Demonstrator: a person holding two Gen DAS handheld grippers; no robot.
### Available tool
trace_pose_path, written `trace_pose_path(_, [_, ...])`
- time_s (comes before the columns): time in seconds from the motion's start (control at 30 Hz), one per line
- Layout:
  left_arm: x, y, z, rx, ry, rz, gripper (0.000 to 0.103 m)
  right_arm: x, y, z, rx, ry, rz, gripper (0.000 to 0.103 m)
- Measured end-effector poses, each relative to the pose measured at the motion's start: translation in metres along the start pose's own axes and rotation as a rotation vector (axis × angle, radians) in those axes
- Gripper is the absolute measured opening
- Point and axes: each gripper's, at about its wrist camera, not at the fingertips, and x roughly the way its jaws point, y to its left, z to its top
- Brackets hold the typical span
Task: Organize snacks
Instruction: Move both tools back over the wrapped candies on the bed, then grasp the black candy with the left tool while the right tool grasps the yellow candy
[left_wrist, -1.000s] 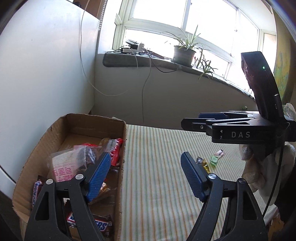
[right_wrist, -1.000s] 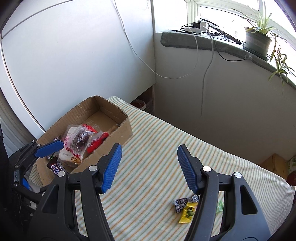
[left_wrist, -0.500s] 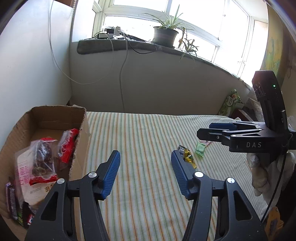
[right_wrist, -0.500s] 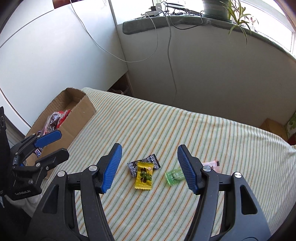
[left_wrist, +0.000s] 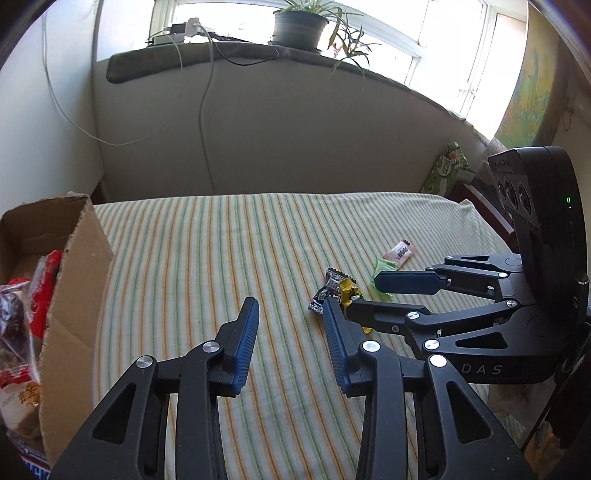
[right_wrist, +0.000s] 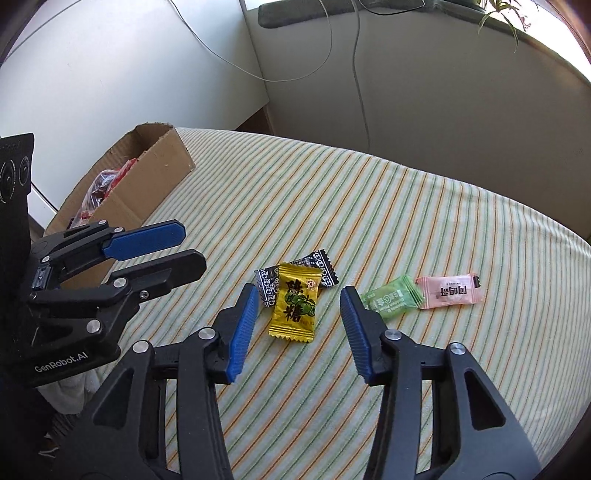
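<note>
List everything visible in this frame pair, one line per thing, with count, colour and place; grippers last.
Yellow candy: 1, yellow, on the cloth, lying over the black candy, in front of the right gripper.
Black candy: 1, black-and-white wrapper, partly under the yellow one.
Green candy: 1, light green, beside the pink one.
Pink candy: 1, pink, rightmost.
Box: 1, brown cardboard, on the cloth's left edge, holding packaged snacks.
Cloth: 1, striped green, orange and white.
Plant: 1 grey pot, green leaves, on the sill.
Cables: white, hanging from the sill.
Left gripper: black, blue pads, closing, nothing between them.
Right gripper: same, closing, yellow candy ahead of its fingertips, untouched.
</note>
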Motion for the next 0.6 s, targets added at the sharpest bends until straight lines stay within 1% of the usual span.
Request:
trace_pose_path(0.07, [0.007, -0.002, 0.001, 0.004, 0.015, -0.001, 0.033, 0.004, -0.003, -0.001, 0.005, 0.007, 0.009, 0.046])
trace_pose_path(0.23, [0.015, 0.0, 0.002, -0.008, 0.033, -0.003, 0.032, 0.012, -0.004, -0.002, -0.003, 0.018, 0.015, 0.046])
trace_pose_path(0.33, [0.018, 0.0, 0.003, -0.007, 0.038, -0.007, 0.033, 0.016, -0.006, -0.002, -0.003, 0.023, 0.007, 0.035])
trace_pose_path(0.4, [0.021, -0.002, 0.003, 0.001, 0.043, -0.013, 0.032, 0.016, -0.009, -0.002, -0.006, 0.023, 0.001, 0.026])
trace_pose_path(0.5, [0.03, -0.01, 0.003, 0.026, 0.062, -0.023, 0.032, 0.013, -0.015, -0.004, -0.001, 0.028, 0.004, 0.025])
trace_pose_path(0.6, [0.036, -0.017, 0.002, 0.058, 0.075, -0.014, 0.033, 0.01, -0.02, -0.007, -0.007, 0.031, -0.012, 0.025])
